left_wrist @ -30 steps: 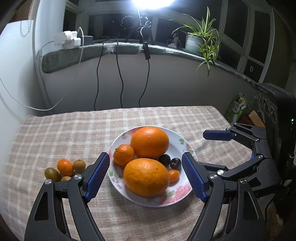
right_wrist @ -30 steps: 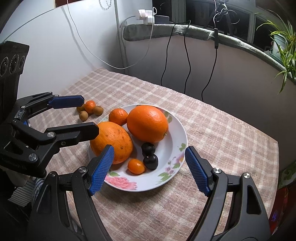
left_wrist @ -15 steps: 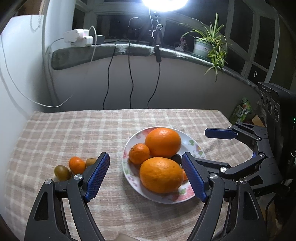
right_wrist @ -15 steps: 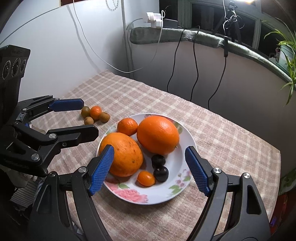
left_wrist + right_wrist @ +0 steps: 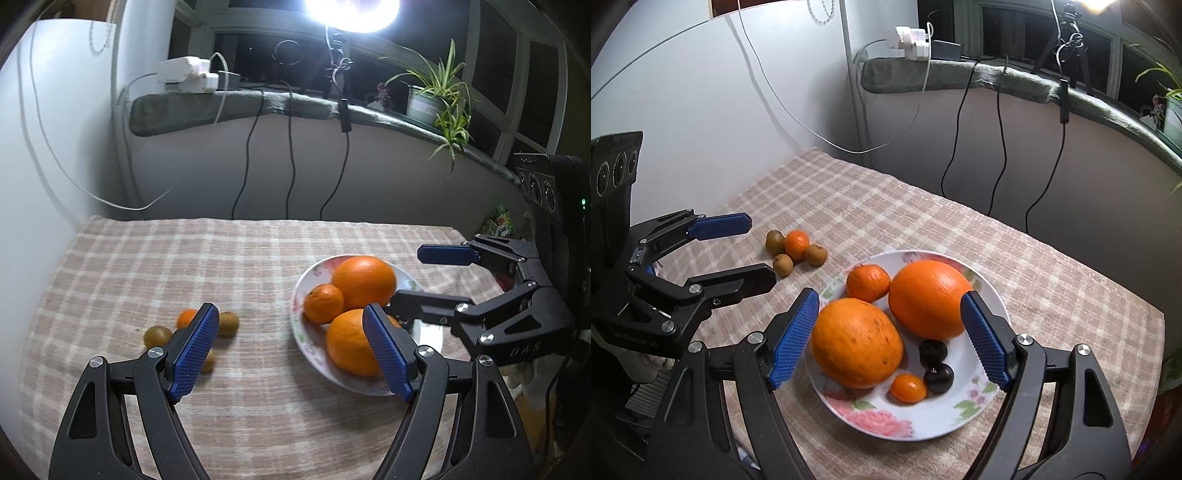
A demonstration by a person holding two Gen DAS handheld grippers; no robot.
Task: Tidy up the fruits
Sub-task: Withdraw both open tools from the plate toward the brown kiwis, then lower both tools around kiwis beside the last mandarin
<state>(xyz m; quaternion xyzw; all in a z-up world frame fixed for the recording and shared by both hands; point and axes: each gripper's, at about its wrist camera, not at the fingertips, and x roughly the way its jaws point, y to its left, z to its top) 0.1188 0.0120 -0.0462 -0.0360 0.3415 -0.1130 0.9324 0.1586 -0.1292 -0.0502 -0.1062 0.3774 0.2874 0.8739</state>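
Note:
A white flowered plate [image 5: 934, 419] [image 5: 310, 343] holds two large oranges [image 5: 929, 299] [image 5: 857, 341], a small mandarin [image 5: 868, 282], a tiny orange fruit [image 5: 908, 387] and two dark plums [image 5: 936, 363]. Left of the plate on the checked cloth lie a small mandarin [image 5: 796, 243] [image 5: 185, 317] and three brown-green kiwis [image 5: 783, 264] [image 5: 157, 334]. My left gripper [image 5: 291, 354] is open and empty above the cloth between the loose fruits and the plate. My right gripper [image 5: 890, 339] is open and empty above the plate, straddling the oranges.
The table [image 5: 258, 251] has a checked cloth and stands against a wall. A ledge [image 5: 295, 105] behind carries power adapters, hanging cables, a bright lamp and a potted plant [image 5: 439, 107]. A white wall panel [image 5: 683, 110] bounds the left side.
My left gripper has swung left, away from the plate toward the loose small fruits. My right gripper has risen slightly and shifted over the plate. No fruit has moved.

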